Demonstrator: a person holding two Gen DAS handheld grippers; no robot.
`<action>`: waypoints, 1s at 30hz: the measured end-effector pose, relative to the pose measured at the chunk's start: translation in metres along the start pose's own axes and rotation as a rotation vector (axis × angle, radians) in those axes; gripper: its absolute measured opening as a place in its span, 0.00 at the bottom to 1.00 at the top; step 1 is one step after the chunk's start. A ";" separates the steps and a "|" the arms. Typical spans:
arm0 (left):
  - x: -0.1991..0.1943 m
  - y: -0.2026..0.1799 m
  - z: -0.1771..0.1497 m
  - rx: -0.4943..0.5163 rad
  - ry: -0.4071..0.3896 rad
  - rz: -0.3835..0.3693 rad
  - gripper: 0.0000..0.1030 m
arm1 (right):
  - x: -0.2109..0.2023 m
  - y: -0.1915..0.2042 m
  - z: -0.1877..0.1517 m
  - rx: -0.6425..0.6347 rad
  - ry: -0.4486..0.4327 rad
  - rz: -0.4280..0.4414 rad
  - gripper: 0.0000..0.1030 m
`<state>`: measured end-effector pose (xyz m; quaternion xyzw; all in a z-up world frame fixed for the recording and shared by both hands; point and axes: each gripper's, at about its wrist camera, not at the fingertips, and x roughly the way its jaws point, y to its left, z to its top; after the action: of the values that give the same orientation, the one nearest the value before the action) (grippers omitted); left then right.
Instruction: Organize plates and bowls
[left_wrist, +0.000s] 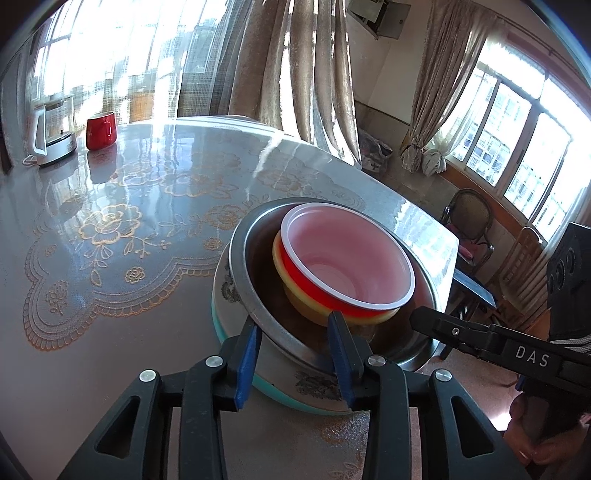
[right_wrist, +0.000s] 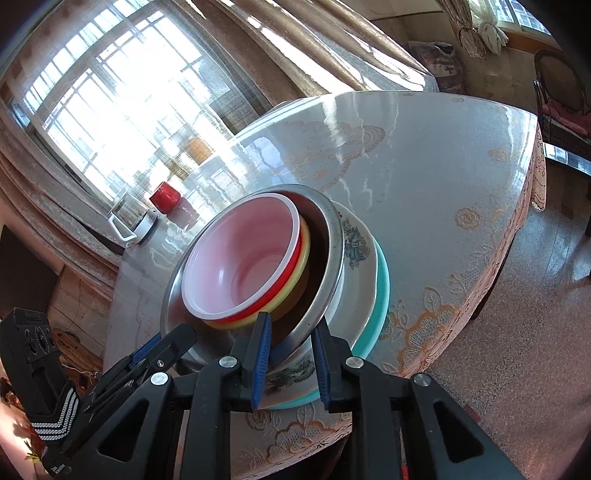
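Steel forms the largest bowl (left_wrist: 258, 295), a dull grey basin with a broad flat rim. It sits on a white plate (left_wrist: 225, 291) printed with dark floral motifs, which lies on a teal plate (left_wrist: 218, 325). Nested inside the steel bowl is a yellow bowl (left_wrist: 295, 299), and inside that a red bowl (left_wrist: 347, 258) with a white rim and a pale pink interior. The whole stack stands on the lace-patterned worktop (left_wrist: 129, 206) near its edge, at 5 o'clock in the left wrist view.

Left tongs (left_wrist: 293, 343) stand moderately wide, straddling the steel rim at 6 o'clock, pads not pressing. Right tongs (right_wrist: 290, 354) are narrower and straddle the same rim; whether their pads press cannot be told.

A red mug (left_wrist: 100, 131) and a glass kettle (left_wrist: 55, 133) stand at 10 o'clock, well apart from the stack.
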<state>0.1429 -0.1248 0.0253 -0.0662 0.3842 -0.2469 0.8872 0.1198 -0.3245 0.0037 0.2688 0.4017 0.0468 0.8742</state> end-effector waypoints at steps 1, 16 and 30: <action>-0.001 0.000 0.000 0.002 0.001 0.001 0.37 | 0.000 0.000 0.000 -0.003 -0.001 -0.002 0.21; -0.028 -0.014 -0.017 0.096 -0.054 0.061 0.62 | -0.013 0.013 -0.017 -0.072 -0.052 -0.014 0.31; -0.035 -0.005 -0.044 0.052 0.010 0.078 0.67 | -0.025 0.027 -0.044 -0.176 -0.107 -0.077 0.32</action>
<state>0.0889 -0.1092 0.0187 -0.0266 0.3843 -0.2224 0.8956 0.0745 -0.2901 0.0103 0.1774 0.3589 0.0341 0.9157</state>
